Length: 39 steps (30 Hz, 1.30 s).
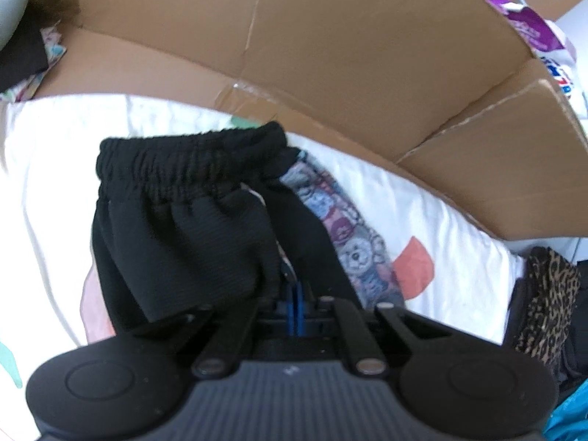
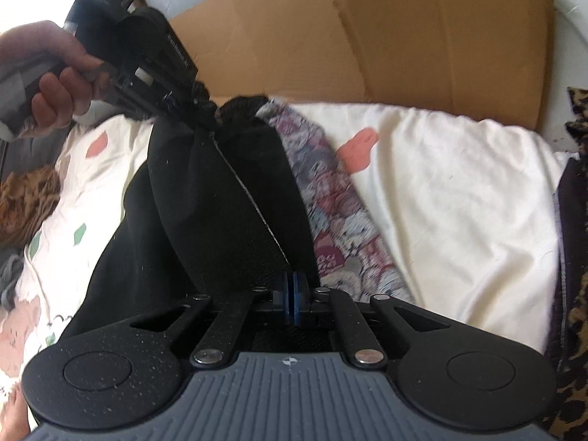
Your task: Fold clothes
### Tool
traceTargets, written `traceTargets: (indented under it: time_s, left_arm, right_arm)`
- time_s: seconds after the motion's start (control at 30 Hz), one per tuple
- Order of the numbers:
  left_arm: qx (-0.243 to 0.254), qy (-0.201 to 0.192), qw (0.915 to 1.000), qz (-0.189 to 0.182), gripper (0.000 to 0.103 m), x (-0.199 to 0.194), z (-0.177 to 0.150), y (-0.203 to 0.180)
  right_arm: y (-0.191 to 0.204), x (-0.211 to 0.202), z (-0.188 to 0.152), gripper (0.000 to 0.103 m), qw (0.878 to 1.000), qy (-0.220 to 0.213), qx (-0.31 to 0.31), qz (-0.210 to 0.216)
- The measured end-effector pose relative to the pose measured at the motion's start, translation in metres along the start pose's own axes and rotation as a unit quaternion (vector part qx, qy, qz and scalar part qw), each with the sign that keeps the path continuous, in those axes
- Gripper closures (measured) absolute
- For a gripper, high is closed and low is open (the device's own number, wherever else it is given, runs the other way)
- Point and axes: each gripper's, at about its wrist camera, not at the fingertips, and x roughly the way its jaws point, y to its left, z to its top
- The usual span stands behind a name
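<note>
Left gripper [image 1: 297, 296], low centre of frame: closed on black shorts [image 1: 183, 213]. Right gripper [image 2: 293, 296], low centre: closed on same shorts. Shorts hang between both, over white sheet [image 1: 459, 228], cardboard [image 1: 349, 55] behind. Step: lifting garment. Next: probably spread flat, waistband straight, then fold.

shorts [image 1: 176, 202] on bedsheet [image 1: 441, 220], patterned garment [image 1: 352, 242] right, cardboard [image 1: 330, 55] behind
</note>
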Motion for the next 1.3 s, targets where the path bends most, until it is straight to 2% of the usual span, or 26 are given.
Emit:
traceTargets:
  time_s: [0.4,0.73,0.93,1.1,1.2,1.3]
  left_arm:
    - [0.014,-0.045,0.9979,-0.045,0.101,0.008,0.015,-0.027]
    - [0.026,-0.054,0.997,-0.048,0.101,0.05,0.026,-0.043]
    - [0.029,-0.053,0.9964,-0.06,0.101,0.073,0.028,-0.045]
    - [0.049,-0.044,0.9946,-0.08,0.1,0.084,0.033,-0.048]
    - [0.057,-0.031,0.9939,-0.089,0.095,0.083,0.037,-0.047]
    - [0.064,-0.043,0.9927,-0.093,0.076,0.063,0.043,-0.045]
  right_arm:
    - [-0.021,-0.009,0.014,0.103,0.999,-0.029,0.028,-0.037]
    - [-0.042,0.017,0.016,0.103,0.997,-0.002,0.044,-0.064]
    - [-0.048,0.026,0.016,0.103,0.997,0.015,0.032,-0.068]
    - [-0.04,0.03,0.016,0.103,0.996,0.028,-0.013,-0.085]
    - [-0.04,0.028,0.014,0.103,0.995,0.032,-0.017,-0.09]
    - [-0.039,0.021,0.014,0.102,0.995,0.036,-0.003,-0.091]
